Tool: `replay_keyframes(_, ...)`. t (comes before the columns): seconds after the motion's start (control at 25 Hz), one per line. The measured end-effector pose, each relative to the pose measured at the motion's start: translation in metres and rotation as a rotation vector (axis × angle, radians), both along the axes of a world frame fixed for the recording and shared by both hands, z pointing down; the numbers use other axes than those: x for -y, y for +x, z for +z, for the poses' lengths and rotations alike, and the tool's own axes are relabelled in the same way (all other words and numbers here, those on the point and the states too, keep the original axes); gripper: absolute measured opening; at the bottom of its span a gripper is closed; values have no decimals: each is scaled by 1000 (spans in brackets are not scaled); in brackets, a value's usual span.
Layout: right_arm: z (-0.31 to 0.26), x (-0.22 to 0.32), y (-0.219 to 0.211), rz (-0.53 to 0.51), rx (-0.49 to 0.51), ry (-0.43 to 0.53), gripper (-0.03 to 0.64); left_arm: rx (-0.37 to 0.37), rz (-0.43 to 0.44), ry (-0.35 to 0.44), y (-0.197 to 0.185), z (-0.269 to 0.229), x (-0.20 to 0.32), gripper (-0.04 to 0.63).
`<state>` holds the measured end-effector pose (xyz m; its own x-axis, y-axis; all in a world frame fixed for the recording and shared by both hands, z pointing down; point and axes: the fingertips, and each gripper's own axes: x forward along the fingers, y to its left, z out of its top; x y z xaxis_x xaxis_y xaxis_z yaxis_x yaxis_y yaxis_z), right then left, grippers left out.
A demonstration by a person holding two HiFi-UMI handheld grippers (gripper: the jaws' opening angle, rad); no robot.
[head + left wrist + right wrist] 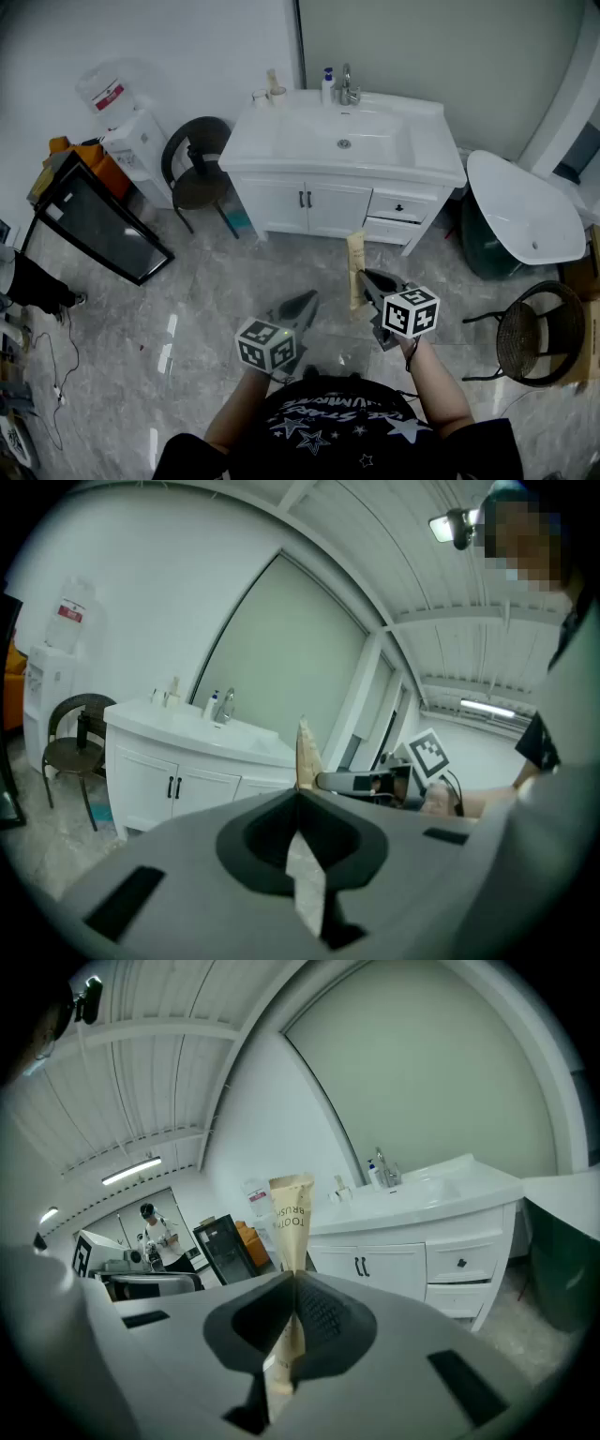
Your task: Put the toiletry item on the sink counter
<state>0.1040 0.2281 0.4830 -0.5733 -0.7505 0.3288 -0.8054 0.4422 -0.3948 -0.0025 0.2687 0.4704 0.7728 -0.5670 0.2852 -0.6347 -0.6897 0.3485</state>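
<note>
A slim tan toothbrush packet (356,269) stands upright in my right gripper (364,277), which is shut on its lower part; the packet (290,1227) rises between the closed jaws in the right gripper view. My left gripper (309,300) is held beside it at the left, jaws shut with nothing in them. From the left gripper view the packet (306,759) and the right gripper (361,782) show just beyond the jaws. The white sink counter (255,136) with its basin and faucet (348,89) stands ahead across the marble floor.
On the counter stand cups (269,93) and a blue-topped bottle (327,86). A round dark chair (197,169) and a water dispenser (127,122) are left of the cabinet. A white tub (520,211) and a wire chair (530,333) are at the right. A black panel (94,220) leans at the left.
</note>
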Motion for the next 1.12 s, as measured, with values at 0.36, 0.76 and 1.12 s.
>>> replay_keyframes(0.36,3,-3,8,2,-8,-15,18,56,-5,24,-3,3,5,20)
replay_keyframes(0.76,13,1,-9,2,6,-39,18,51,-61,0,-35,10,11,20)
replay_keyframes(1.12,22,28,-57,-16,27,-60,18,39,-105,-32,-86,26,16,20)
